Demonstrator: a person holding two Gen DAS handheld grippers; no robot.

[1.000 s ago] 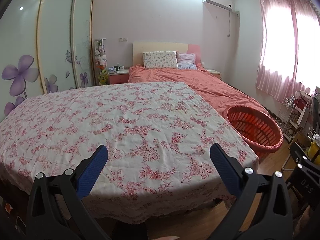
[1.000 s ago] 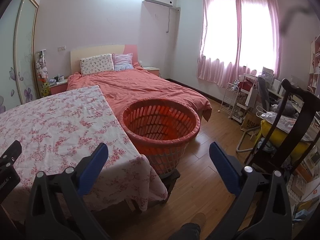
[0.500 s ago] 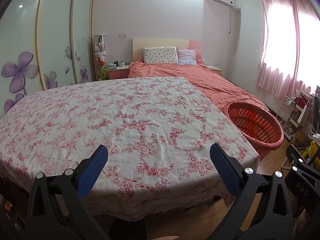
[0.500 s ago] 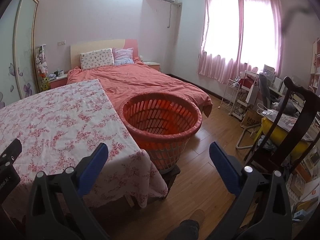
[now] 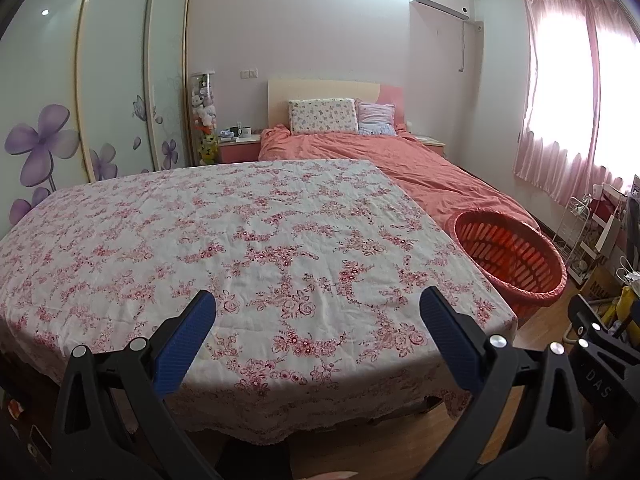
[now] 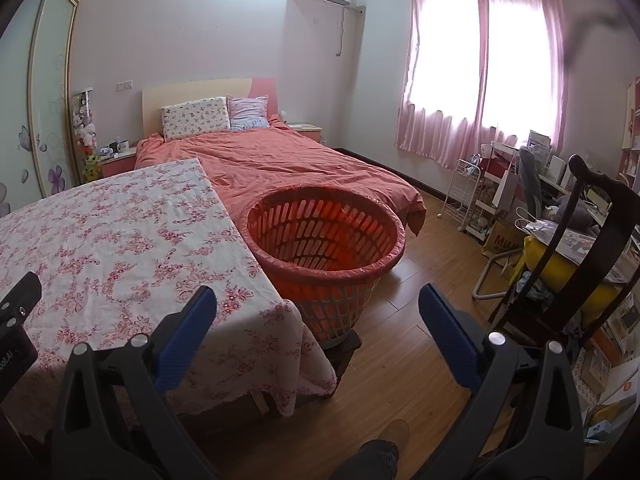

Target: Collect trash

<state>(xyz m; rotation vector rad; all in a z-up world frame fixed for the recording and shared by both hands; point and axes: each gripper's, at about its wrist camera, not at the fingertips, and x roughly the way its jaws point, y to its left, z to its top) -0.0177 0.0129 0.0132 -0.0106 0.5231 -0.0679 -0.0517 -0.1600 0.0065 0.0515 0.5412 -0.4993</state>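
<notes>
Bed [image 6: 280, 160]: lay at the far wall under a wrinkled salmon cover, with two pillows against a pale headboard.
Table [image 5: 240, 240]: stood near, draped in a creased white cloth printed with pink roses; its legs were mostly hidden by the hem.
Basket [image 6: 324, 248]: round, orange slotted plastic, lined with a thin film at the rim, just right of the table; it sat on a dark stand, largely hidden. Its bottom was hard to see, possibly bare.
Chair [image 6: 580, 240]: dark curved wood, at the right, partly cut off.
Left gripper [image 5: 318, 320]: blue ribbed pads spread wide, holding nothing, above the table's near edge.
Right gripper [image 6: 318, 320]: jaws likewise wide apart and bare, over the table corner and wood floor.
</notes>
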